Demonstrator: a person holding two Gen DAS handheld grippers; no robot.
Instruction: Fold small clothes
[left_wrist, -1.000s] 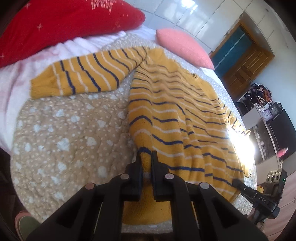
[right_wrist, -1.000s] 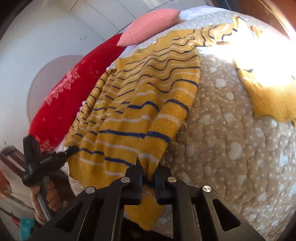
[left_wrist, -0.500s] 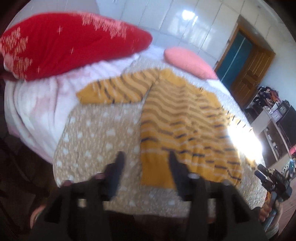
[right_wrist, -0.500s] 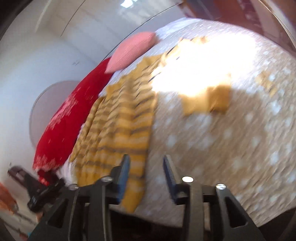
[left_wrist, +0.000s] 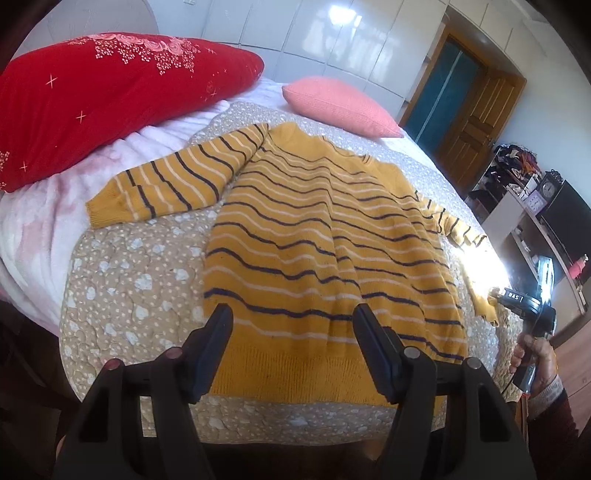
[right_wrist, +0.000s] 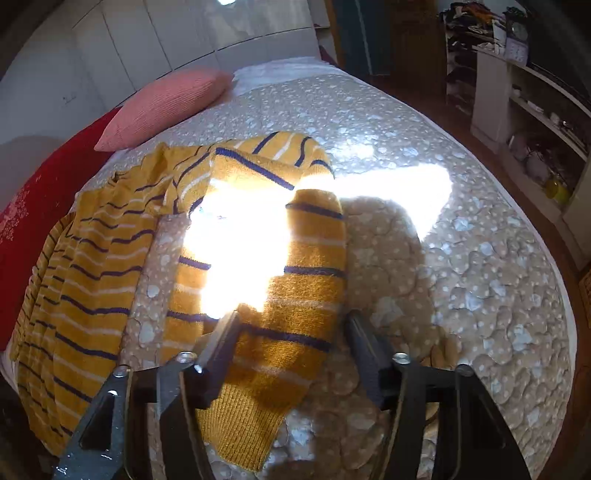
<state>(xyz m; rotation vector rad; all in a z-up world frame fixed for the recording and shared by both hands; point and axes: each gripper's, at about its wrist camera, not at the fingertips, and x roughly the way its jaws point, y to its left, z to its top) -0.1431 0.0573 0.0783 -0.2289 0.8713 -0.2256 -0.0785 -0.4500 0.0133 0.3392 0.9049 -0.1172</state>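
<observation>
A yellow sweater (left_wrist: 317, 243) with navy and white stripes lies flat on the bed, hem toward me. Its left sleeve (left_wrist: 170, 184) stretches out to the left. My left gripper (left_wrist: 291, 325) is open and empty, held above the hem. In the right wrist view, the sweater's right sleeve (right_wrist: 295, 295) lies bent on the quilt, cuff toward me, partly washed out by a sun patch. My right gripper (right_wrist: 291, 328) is open and empty, its fingers on either side of the sleeve. The right gripper also shows in the left wrist view (left_wrist: 524, 302), held in a hand.
The bed has a beige dotted quilt (left_wrist: 122, 280). A red pillow (left_wrist: 103, 92) and a pink pillow (left_wrist: 336, 103) lie at the head. Shelves with clutter (right_wrist: 532, 122) and a wooden door (left_wrist: 472, 118) stand beyond the bed's right side.
Both grippers have let go of the sweater's hem and opened. The left pulled back above the hem. The right moved over to the right sleeve.
</observation>
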